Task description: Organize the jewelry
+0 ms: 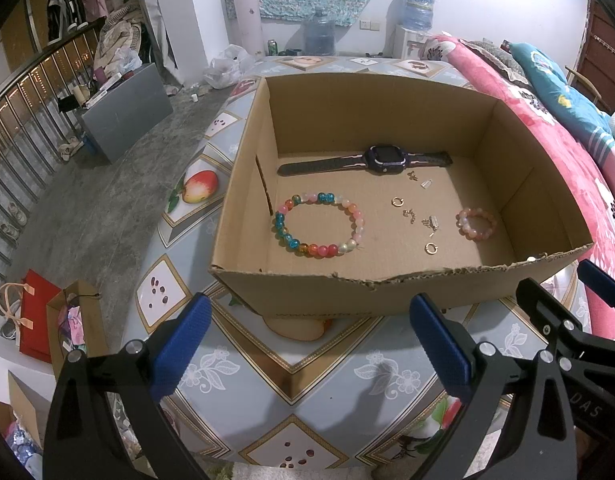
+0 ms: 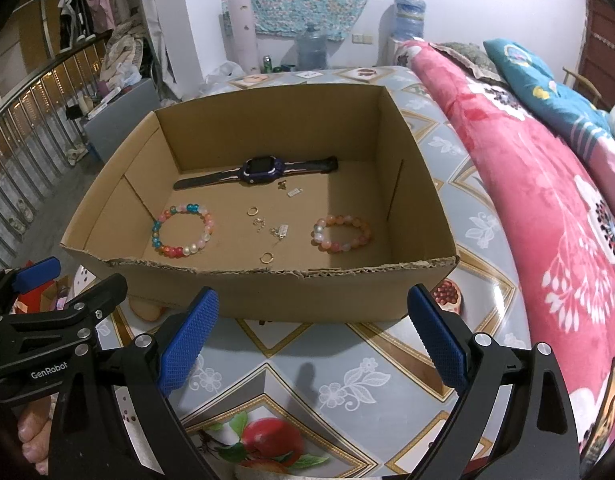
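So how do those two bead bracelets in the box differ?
The multicolored bracelet forms a wider loop than the pink-orange bracelet. The multicolored bracelet mixes blue, red, pink and white beads; the pink-orange bracelet stays in peach and pink tones. The multicolored bracelet lies left of the small gold pieces, the pink-orange bracelet right. Both lie flat on the floor of the cardboard box.

Even indoor light from overhead; soft shadows fall beneath both open tongs on the glossy patterned tablecloth (image 2: 347, 360), with strong fisheye bending and dark corners.
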`<state>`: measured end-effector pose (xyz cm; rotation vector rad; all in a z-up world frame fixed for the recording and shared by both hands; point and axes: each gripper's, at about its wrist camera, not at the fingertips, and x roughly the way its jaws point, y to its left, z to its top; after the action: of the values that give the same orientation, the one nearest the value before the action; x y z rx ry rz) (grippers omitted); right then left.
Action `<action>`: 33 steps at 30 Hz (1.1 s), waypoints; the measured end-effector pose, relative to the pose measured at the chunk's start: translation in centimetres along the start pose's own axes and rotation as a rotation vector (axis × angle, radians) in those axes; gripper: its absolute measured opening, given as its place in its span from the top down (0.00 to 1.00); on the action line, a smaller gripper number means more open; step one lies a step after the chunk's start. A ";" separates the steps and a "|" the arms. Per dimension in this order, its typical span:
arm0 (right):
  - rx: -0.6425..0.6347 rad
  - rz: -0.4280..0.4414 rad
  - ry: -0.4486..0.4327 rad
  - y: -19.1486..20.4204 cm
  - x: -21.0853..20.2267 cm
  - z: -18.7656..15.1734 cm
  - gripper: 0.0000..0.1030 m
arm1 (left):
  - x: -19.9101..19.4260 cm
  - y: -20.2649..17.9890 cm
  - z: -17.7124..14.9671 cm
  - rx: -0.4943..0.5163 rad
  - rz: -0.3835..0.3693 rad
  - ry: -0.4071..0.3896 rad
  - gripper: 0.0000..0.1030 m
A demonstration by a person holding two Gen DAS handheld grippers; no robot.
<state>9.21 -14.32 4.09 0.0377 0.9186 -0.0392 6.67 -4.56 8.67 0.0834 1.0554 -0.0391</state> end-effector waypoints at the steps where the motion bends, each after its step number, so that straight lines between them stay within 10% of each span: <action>1: 0.000 0.000 0.000 0.0 0.0 0.0 0.11 | 0.0 0.0 0.0 0.000 0.000 0.000 0.06; 33: 0.003 -0.002 -0.001 -0.2 -0.1 0.1 0.11 | 0.0 0.0 0.0 0.000 0.000 0.000 0.06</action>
<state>9.21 -14.56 4.19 0.0392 0.9181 -0.0420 6.70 -4.53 8.69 0.0835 1.0555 -0.0395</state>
